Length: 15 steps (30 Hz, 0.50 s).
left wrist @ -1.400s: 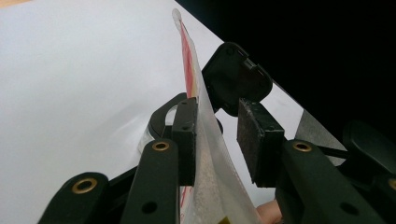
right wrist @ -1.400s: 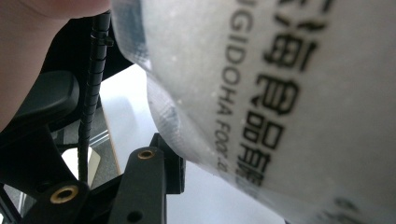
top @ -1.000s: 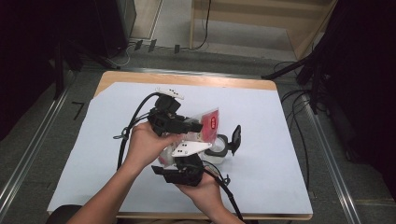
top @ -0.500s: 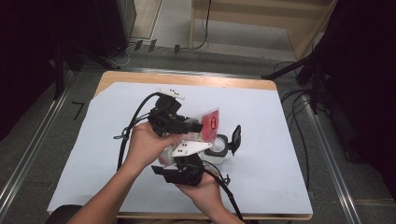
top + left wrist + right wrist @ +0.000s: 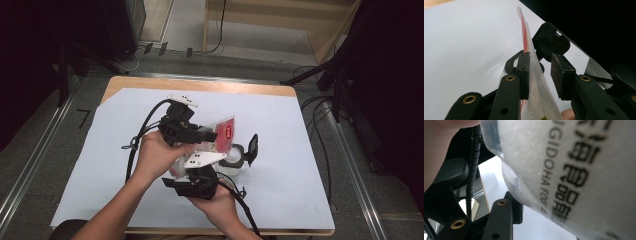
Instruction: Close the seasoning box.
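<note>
Both grippers hold a clear plastic pouch [image 5: 220, 134] with red print above the white-covered surface [image 5: 310, 175]. The left gripper [image 5: 540, 75] has it between narrowly parted jaws, one pad touching. The right gripper [image 5: 197, 175] clamps its lower part, beside an open-lidded jar [image 5: 235, 157].

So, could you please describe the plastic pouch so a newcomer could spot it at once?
On the white sheet covering the table, look between the two hand-held tongs. The clear pouch stands there above a black-lidded container; its red label sets it apart.
</note>
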Each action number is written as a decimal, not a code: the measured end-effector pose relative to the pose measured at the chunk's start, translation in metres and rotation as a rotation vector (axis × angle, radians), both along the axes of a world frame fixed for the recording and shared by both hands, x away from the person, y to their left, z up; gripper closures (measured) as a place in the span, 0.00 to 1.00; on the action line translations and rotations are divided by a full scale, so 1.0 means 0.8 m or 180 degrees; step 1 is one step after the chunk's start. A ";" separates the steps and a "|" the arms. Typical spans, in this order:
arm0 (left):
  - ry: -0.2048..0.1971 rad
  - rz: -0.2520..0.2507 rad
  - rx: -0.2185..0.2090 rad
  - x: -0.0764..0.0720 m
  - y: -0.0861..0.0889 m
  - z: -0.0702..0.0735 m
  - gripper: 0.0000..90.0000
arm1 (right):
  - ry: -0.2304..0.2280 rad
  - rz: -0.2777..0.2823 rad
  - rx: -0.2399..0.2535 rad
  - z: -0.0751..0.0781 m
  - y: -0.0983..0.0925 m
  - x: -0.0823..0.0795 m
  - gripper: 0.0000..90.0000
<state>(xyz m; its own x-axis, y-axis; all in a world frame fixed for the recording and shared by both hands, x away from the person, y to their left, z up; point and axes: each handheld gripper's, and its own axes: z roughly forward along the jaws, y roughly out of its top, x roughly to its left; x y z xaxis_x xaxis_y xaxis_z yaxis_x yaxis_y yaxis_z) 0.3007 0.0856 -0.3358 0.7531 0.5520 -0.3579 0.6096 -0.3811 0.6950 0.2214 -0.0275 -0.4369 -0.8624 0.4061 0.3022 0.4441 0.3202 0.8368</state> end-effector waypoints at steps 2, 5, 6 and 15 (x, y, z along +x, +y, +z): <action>-0.0006 -0.0003 -0.0001 0.000 0.000 0.000 0.77 | -0.0001 -0.0002 -0.0001 0.000 0.000 0.000 0.70; 0.0000 -0.0009 -0.0011 -0.001 -0.001 0.000 0.77 | -0.0004 -0.0001 -0.0001 0.000 0.000 0.000 0.70; -0.0004 -0.0015 0.0006 -0.001 0.000 0.001 0.78 | -0.0004 -0.0001 -0.0002 0.000 0.000 0.000 0.70; -0.0011 -0.0013 0.0001 -0.001 -0.001 0.000 0.78 | -0.0015 0.0013 -0.0013 0.000 0.000 0.000 0.70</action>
<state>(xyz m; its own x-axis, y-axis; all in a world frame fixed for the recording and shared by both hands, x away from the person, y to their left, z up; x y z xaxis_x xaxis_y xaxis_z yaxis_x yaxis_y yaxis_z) 0.3001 0.0850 -0.3357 0.7566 0.5490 -0.3552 0.6058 -0.3839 0.6969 0.2213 -0.0275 -0.4371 -0.8654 0.4039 0.2965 0.4387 0.3253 0.8377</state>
